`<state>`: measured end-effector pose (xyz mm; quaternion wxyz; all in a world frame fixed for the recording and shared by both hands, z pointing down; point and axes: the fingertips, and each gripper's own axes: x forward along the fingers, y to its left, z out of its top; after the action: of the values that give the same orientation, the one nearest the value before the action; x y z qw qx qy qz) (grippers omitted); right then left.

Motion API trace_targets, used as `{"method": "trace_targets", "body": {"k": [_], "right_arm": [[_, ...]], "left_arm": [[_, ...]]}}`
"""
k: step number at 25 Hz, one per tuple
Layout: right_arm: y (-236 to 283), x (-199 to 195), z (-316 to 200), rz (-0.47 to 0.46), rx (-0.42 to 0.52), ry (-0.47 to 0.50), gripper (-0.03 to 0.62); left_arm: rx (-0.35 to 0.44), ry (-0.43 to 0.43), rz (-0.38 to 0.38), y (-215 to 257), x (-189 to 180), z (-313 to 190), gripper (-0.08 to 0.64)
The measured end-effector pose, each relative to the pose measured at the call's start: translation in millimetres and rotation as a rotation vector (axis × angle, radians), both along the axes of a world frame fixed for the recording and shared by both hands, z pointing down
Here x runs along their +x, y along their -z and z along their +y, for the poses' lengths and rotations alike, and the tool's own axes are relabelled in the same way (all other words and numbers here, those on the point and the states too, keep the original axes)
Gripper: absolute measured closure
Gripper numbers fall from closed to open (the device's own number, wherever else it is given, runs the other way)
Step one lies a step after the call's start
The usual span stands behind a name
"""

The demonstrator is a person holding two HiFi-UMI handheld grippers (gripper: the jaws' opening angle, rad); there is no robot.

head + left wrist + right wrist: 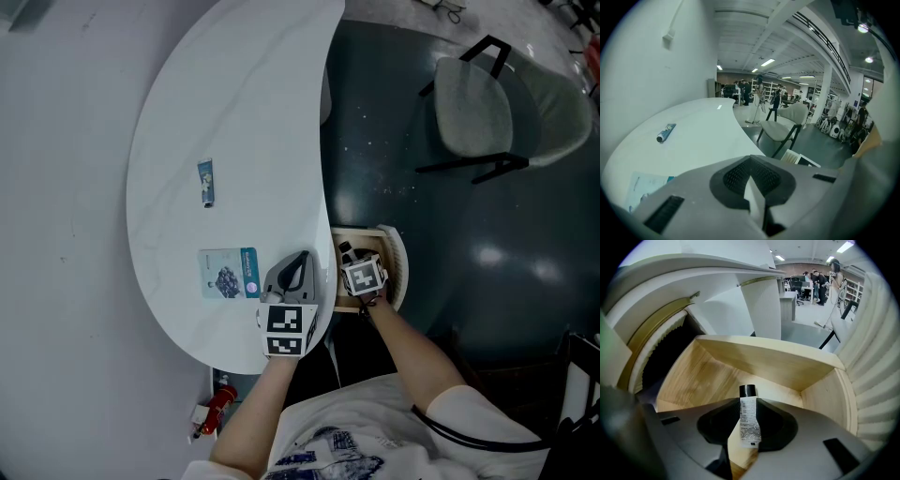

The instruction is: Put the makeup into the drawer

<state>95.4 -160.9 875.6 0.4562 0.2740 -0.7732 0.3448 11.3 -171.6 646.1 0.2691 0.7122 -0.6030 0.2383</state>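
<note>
A white makeup tube with a black cap [749,420] stands between the jaws of my right gripper [749,430], cap pointing away, over the pale wooden floor of the open drawer [787,366]. The jaws look closed against its sides. In the head view the right gripper [352,259] hangs inside the drawer [397,255], and the black cap [345,250] shows just past it. My left gripper [292,268] rests near the table's edge, shut and empty [754,187]. A small blue tube [205,182] [665,132] and a teal-and-white packet [228,273] [647,185] lie on the white table.
The curved white table [234,112] runs along a white wall. A grey chair [473,108] [785,129] stands on the dark floor beyond the drawer. A red object [216,405] lies on the floor by the table's near end. People stand far off in the hall.
</note>
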Motion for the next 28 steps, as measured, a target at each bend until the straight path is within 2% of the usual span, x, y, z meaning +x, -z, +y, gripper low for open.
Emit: {"method": "trace_targets", "body": {"k": [11,20,28], "right_arm": [[33.1,1.0,-9.1,-0.057,0.029,-0.06,0.477],[85.6,10.5,-18.3,-0.095,0.104,-0.099,0.489],[147.1,18.0,-8.9,-0.127,0.204,-0.184,0.512]], "left_arm": [[0.025,0.012,0.0,15.5,-1.9,10.4,0.526],[0.085,-0.019,-0.004,43.4,-4.3,18.5,0.526],[0.142,-0.062,-0.005,72.2,-17.6,43.0,0.526]]}}
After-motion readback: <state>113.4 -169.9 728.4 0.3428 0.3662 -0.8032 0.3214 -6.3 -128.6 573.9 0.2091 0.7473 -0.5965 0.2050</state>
